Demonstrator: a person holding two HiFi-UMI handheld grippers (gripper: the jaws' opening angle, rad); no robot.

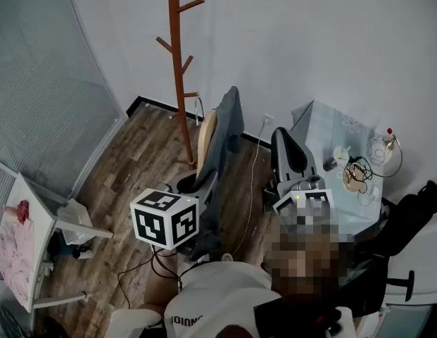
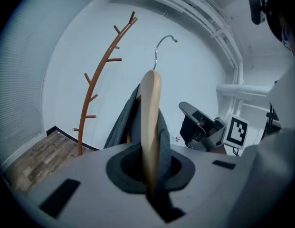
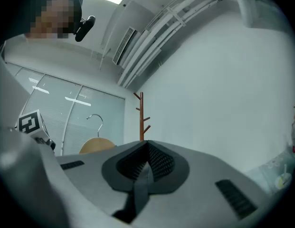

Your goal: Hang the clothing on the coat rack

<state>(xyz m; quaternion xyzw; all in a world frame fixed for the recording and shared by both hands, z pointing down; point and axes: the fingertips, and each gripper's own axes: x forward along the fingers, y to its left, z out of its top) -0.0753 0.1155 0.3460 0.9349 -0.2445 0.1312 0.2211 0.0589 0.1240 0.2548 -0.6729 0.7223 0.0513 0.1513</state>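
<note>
Head view: at the far left stands a small white counter [image 1: 36, 213] with a pink cloth [image 1: 13, 241] lying on it. Further right, a tall brown wooden coat rack [image 1: 177, 69] stands on the brown wood floor [image 1: 134, 164], close to the white wall.

The dark grey piece of clothing [image 1: 230, 125] is not on the rack yet. It hangs on a light wooden hanger [image 1: 206, 138], just to the right of the rack's pole. In the left gripper view, a strip of white wall shows between the rack and the hanger, so they are apart. The left tool [image 2: 149, 172] is pinching the wooden hanger, with grey cloth on both sides of it. It holds the hanger upright, with the metal hook on top.

Right of the clothing is the right tool [image 3: 146, 161]. Its two sides are pressed together with nothing between them. At the far right stands a pale glass counter [image 1: 324, 127] with small things and wires on it.
</note>
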